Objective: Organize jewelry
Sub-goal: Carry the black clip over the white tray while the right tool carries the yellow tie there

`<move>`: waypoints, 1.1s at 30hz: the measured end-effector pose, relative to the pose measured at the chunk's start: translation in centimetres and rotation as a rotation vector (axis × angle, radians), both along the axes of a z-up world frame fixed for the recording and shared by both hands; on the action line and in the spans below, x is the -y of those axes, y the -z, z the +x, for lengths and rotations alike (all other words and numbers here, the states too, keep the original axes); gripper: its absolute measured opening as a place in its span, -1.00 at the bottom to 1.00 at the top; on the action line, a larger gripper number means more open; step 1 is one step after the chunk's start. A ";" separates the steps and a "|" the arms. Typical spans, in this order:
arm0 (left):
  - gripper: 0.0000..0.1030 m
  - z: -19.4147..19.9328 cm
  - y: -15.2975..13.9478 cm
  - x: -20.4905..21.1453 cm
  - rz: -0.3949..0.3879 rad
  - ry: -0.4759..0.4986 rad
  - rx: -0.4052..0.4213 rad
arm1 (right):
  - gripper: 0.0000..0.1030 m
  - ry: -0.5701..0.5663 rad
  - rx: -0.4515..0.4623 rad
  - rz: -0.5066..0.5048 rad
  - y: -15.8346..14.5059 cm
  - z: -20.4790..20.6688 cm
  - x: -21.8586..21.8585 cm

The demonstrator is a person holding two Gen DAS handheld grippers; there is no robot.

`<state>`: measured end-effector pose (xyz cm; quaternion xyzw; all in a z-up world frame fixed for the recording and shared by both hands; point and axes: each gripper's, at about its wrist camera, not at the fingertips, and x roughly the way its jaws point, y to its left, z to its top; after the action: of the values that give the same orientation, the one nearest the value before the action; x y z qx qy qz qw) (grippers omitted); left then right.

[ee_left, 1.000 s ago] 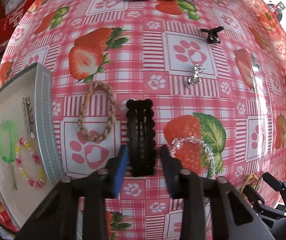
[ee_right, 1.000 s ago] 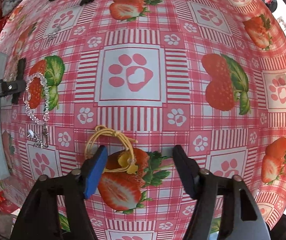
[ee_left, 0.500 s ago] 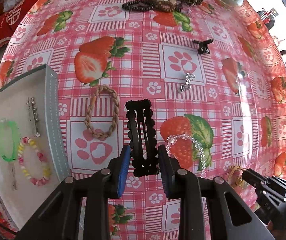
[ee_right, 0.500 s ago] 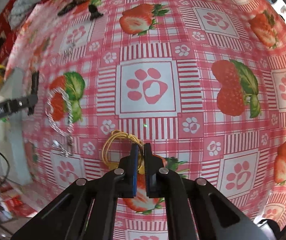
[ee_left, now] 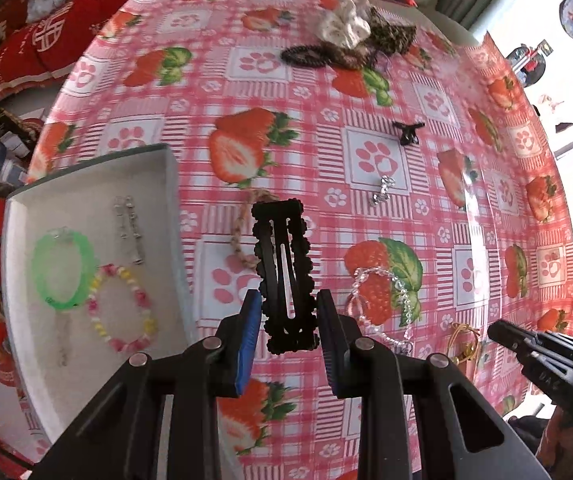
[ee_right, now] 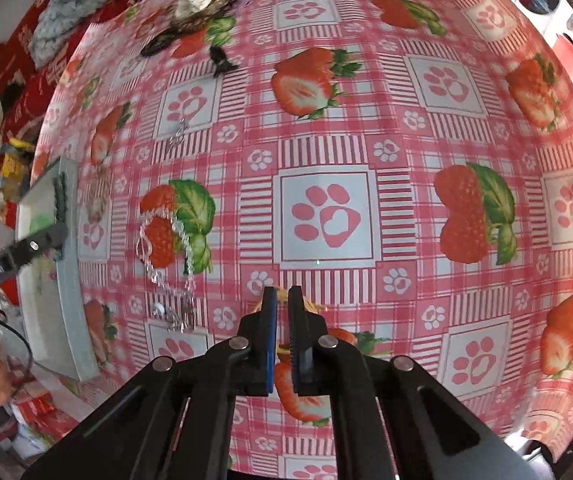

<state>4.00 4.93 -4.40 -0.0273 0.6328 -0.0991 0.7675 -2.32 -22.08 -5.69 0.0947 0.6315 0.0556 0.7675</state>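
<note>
My left gripper is shut on a black scalloped hair clip and holds it lifted above the table, right of the grey tray. The tray holds a green bracelet, a pastel bead bracelet and a silver clip. My right gripper is shut on a yellow elastic band, which also shows in the left wrist view. A clear bead bracelet and a braided tan bracelet lie on the strawberry tablecloth.
A small silver piece, a black claw clip and a pile of scrunchies lie farther back. The tray shows at the left of the right wrist view. Red cushions lie beyond the table's far edge.
My left gripper closed on the black hair clip and lifted it off the table. My right gripper shut on the yellow elastic band and rose with it.
</note>
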 end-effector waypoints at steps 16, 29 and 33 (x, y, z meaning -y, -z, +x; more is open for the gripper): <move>-0.34 -1.8 -0.4 -2.9 0.001 -0.015 0.012 | -0.66 -0.046 -0.070 -0.196 5.0 -0.1 -1.5; -0.34 -2.2 -1.5 -3.4 -0.013 -0.027 0.044 | -0.93 -0.037 0.049 -0.076 -0.3 1.1 -3.0; -0.34 -2.5 -1.9 -4.5 -0.013 -0.052 0.056 | -0.93 -0.062 0.095 -0.049 -2.3 2.1 -4.2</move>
<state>1.49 9.38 -2.48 -0.0459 0.6096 -0.0837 0.7870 -0.23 -17.85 -3.34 0.0537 0.5981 0.0682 0.7967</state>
